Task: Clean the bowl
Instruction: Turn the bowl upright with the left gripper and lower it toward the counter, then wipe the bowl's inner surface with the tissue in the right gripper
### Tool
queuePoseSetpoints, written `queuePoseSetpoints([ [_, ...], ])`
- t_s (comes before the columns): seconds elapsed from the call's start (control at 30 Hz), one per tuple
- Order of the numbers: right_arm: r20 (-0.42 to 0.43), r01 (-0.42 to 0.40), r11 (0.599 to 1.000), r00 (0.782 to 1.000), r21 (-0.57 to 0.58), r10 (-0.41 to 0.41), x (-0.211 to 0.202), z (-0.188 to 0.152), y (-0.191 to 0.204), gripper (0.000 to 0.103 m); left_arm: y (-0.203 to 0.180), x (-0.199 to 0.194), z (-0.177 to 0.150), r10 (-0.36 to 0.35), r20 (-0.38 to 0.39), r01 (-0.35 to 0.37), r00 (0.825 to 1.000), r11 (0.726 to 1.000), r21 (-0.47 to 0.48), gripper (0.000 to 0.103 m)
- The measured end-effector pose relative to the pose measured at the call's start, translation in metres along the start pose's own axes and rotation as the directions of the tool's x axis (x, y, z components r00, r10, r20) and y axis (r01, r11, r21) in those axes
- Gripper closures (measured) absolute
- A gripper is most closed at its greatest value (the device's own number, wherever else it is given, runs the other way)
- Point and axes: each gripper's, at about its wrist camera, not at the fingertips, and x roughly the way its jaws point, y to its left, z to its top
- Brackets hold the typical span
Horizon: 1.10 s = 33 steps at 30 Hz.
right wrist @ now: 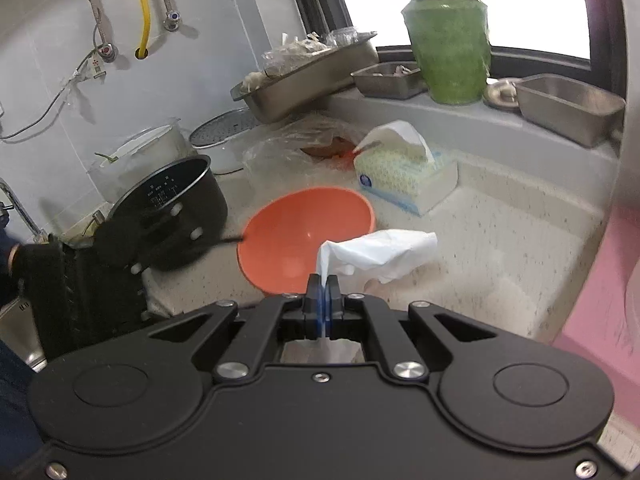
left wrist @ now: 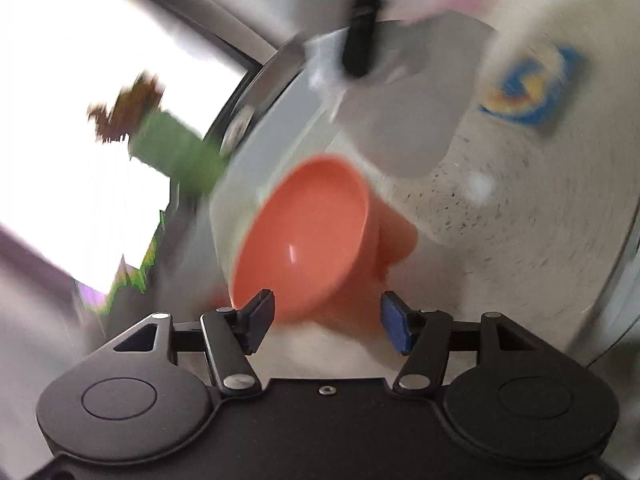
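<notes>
An orange bowl (right wrist: 304,236) stands on the speckled counter (right wrist: 500,248), tipped toward the camera. My right gripper (right wrist: 322,280) is shut on a white tissue (right wrist: 384,254) and holds it just in front of the bowl's near rim. In the blurred left wrist view the bowl (left wrist: 308,232) appears tilted, its rim by my open left gripper (left wrist: 327,316); one blue pad (left wrist: 394,322) is to its right. The jaws stand apart and nothing is pinched between them. The left gripper (right wrist: 120,240) shows at the bowl's left side in the right wrist view.
A tissue box (right wrist: 404,178) sits behind the bowl. A black pot (right wrist: 176,200) stands to the left. A green vase (right wrist: 450,48), steel trays (right wrist: 568,106) and a plastic bag (right wrist: 296,140) line the back. The box also shows in the left wrist view (left wrist: 528,88).
</notes>
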Motion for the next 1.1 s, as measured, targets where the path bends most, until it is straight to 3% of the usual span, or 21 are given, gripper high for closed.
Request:
queuePoseSetpoints([
  [0.1,-0.012,-0.013,0.999,1.0,-0.029,0.013,0.005,0.01,0.005,0.1,0.013,0.005,-0.005,-0.045,-0.051,0.032,0.998,0.972,-0.233,0.044],
  [0.23,-0.035,-0.032,0.996,0.999,-0.089,0.029,0.009,0.023,0.016,0.1,0.028,0.021,-0.003,-0.088,-0.042,0.064,0.995,0.915,-0.397,0.044],
  [0.37,-0.05,-0.047,0.989,0.998,-0.139,0.04,0.007,0.037,0.027,0.1,0.033,0.03,0.002,-0.093,-0.033,0.068,0.995,0.888,-0.455,0.043],
  [0.47,-0.078,-0.062,0.98,0.996,-0.191,0.047,0.008,0.044,0.033,0.1,0.026,0.053,0.006,-0.115,-0.036,0.088,0.993,0.898,-0.432,0.043],
  [0.5,-0.103,-0.072,0.97,0.993,-0.234,0.049,0.012,0.045,0.036,0.1,0.025,0.06,0.007,-0.124,-0.008,0.108,0.992,0.896,-0.431,0.044],
  [0.53,-0.128,-0.083,0.958,0.991,-0.275,0.049,0.016,0.046,0.039,0.1,0.026,0.063,0.007,-0.138,0.011,0.129,0.99,0.889,-0.439,0.059],
  [0.57,-0.153,-0.096,0.944,0.987,-0.316,0.049,0.02,0.047,0.042,0.1,0.027,0.062,0.005,-0.15,0.025,0.145,0.988,0.881,-0.45,0.064],
  [0.7,-0.25,-0.153,0.87,0.968,-0.469,0.035,0.035,0.052,0.054,0.1,0.027,0.06,0.001,-0.165,0.049,0.169,0.985,0.87,-0.464,0.065],
  [0.77,-0.306,-0.209,0.811,0.951,-0.547,0.038,0.043,0.055,0.062,0.1,0.023,0.054,-0.003,-0.183,0.057,0.189,0.981,0.874,-0.447,0.065],
  [0.8,-0.347,-0.266,0.759,0.936,-0.594,0.057,0.049,0.058,0.069,0.1,0.022,0.049,-0.005,-0.202,0.068,0.211,0.977,0.878,-0.429,0.065],
  [0.9,-0.475,-0.441,0.569,0.874,-0.694,0.099,0.07,0.06,0.093,0.1,0.018,0.039,-0.012,-0.239,0.093,0.256,0.967,0.889,-0.381,0.064],
  [1.0,-0.584,-0.573,0.353,0.807,-0.74,0.087,0.094,0.056,0.119,0.101,0.017,0.032,-0.017,-0.264,0.112,0.287,0.958,0.891,-0.353,0.064],
  [1.1,-0.63,-0.624,0.248,0.774,-0.741,0.064,0.12,0.065,0.129,0.101,0.014,0.028,-0.019,-0.276,0.126,0.302,0.953,0.895,-0.327,0.064],
])
